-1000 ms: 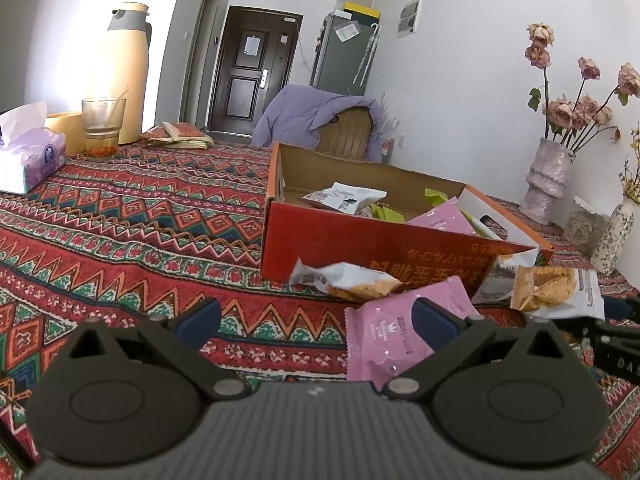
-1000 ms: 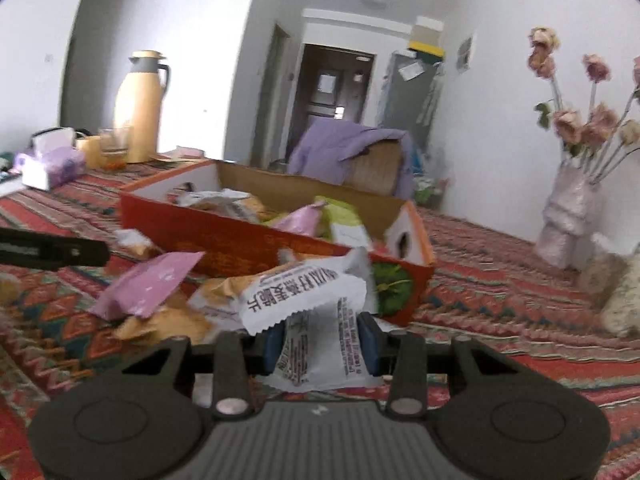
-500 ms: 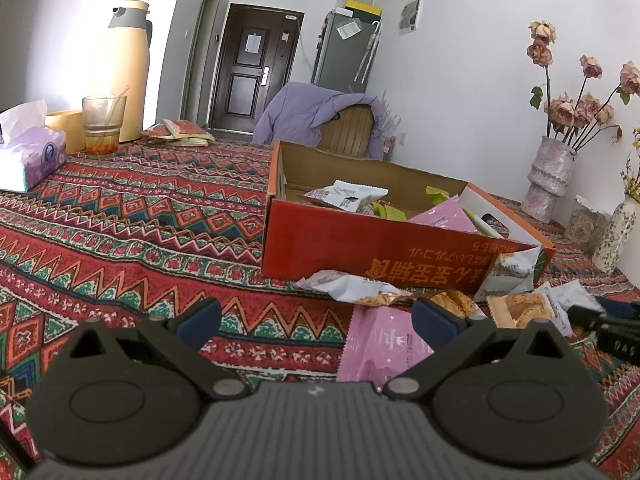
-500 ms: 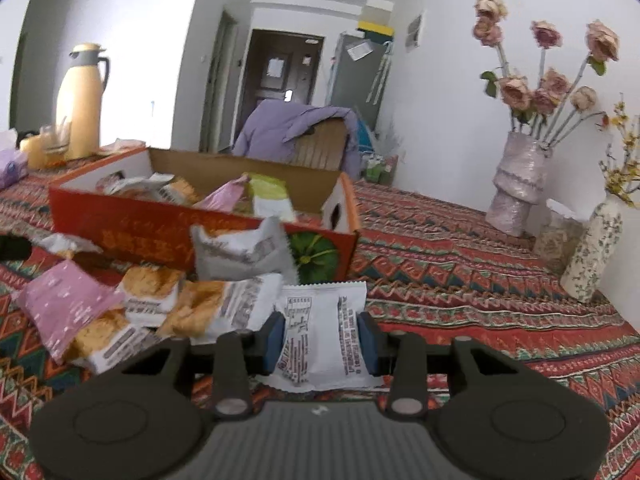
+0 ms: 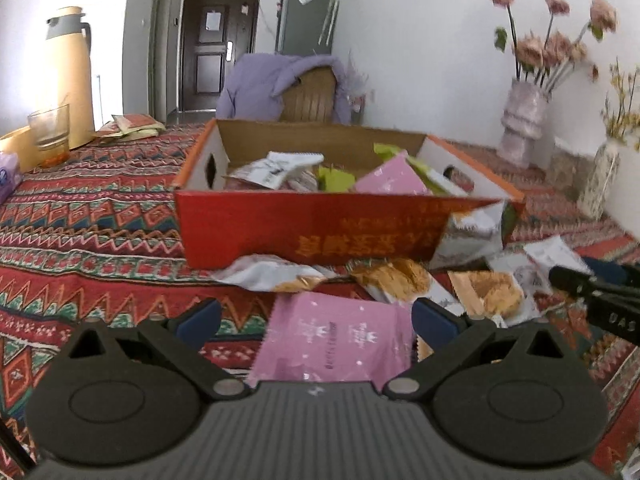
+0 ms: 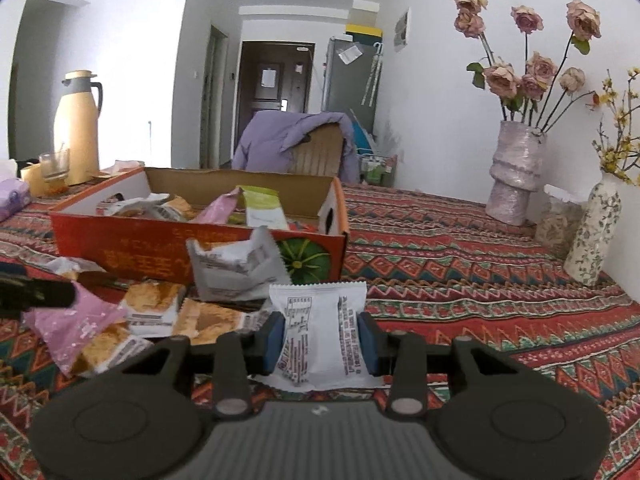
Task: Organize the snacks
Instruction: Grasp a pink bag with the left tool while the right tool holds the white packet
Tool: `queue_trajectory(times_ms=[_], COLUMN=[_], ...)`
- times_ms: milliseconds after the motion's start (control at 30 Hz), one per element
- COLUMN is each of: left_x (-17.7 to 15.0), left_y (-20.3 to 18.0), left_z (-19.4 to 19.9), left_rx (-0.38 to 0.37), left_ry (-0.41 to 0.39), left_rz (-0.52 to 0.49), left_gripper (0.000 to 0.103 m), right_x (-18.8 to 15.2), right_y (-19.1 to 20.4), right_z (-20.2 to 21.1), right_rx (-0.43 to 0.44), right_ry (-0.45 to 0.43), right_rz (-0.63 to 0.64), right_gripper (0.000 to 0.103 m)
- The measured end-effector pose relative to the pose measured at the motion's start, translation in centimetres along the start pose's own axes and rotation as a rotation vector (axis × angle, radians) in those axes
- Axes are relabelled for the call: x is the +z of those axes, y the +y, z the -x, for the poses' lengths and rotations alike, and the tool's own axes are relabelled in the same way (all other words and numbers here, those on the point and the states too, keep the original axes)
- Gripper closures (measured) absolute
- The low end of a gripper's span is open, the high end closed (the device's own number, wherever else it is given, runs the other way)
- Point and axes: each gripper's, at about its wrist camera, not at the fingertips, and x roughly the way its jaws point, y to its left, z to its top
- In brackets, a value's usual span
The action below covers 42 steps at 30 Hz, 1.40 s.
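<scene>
An open red cardboard box (image 5: pixel 304 224) holding several snack packets stands on the patterned tablecloth; it also shows in the right wrist view (image 6: pixel 160 240). Loose packets lie in front of it. My left gripper (image 5: pixel 316 320) is open, its fingers either side of a pink packet (image 5: pixel 336 340) lying on the cloth. My right gripper (image 6: pixel 322 338) is shut on a white snack packet (image 6: pixel 320 328) and holds it upright, just off the cloth, in front of the box's right corner. It shows in the left wrist view (image 5: pixel 592 284) at the right.
A yellow thermos (image 6: pixel 78 128), a glass (image 5: pixel 50 134) and a tissue pack (image 6: pixel 12 200) stand at the far left. Vases of flowers (image 6: pixel 516 176) stand along the right wall. A chair with a purple jacket (image 5: pixel 280 88) is behind the box.
My left gripper has moved right and closer, so the pink packet now lies between its open fingers. My right gripper has lifted the white packet a little off the cloth.
</scene>
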Motion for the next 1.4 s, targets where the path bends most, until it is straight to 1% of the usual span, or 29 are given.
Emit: queue_trajectory(times_ms=[133,233,433,533,600,633,700,733,800,900,1167,1400], left_x=[-0.1,-0.1,-0.6,-0.6,-0.6,-0.7,-0.8,-0.9,-1.0,-1.2,-1.6,-1.5], left_y=[-1.0,-1.1,-1.4,-1.5,-1.5,-1.6,-1.7,-1.8,-1.7,-1.6,-1.2,-1.1], left_z=[-1.4,-2.1,-3.1,-2.9,-2.7,-2.7,-2.4,-2.2,-1.9,-1.3,-0.3,1.3], left_rx=[0.051,0.045,0.072,0.074,0.074,0.076,0.073,0.069,0.059,0.043,0.021,-0.001], left_ry=[0.05,0.083,0.127,0.125,0.117,0.116,0.108,0.103,0.097,0.086,0.077,0.045], left_rz=[-0.029,-0.016,-0.015,-0.018,-0.024,-0.03,-0.042,-0.045,-0.033,-0.024,-0.018,-0.023], left_gripper=[0.0,0.0,0.0,0.002,0.01,0.012,0.019,0.021,0.028,0.032,0.033,0.033], right_x=[-0.1,-0.2,-0.5,-0.6,-0.6,-0.6,-0.6,-0.7,-0.6,-0.6,-0.7,-0.4], right_y=[0.0,-0.1,-0.1,0.0,0.1,0.1,0.1,0.2,0.2,0.3,0.7,1.0], right_z=[0.2,0.3,0.3,0.4,0.4,0.4,0.5,0.5,0.6,0.8,1.3,1.8], right_rx=[0.02,0.033,0.05,0.059,0.063,0.065,0.067,0.069,0.07,0.073,0.072,0.074], right_ry=[-0.005,-0.005,-0.001,0.0,0.002,0.002,0.002,0.001,0.0,-0.002,-0.009,-0.02], right_rz=[-0.008,-0.014,-0.026,-0.026,-0.026,-0.026,-0.026,-0.025,-0.024,-0.022,-0.016,-0.009], right_gripper=[0.064,0.064,0.064,0.063,0.063,0.063,0.063,0.063,0.063,0.063,0.063,0.063])
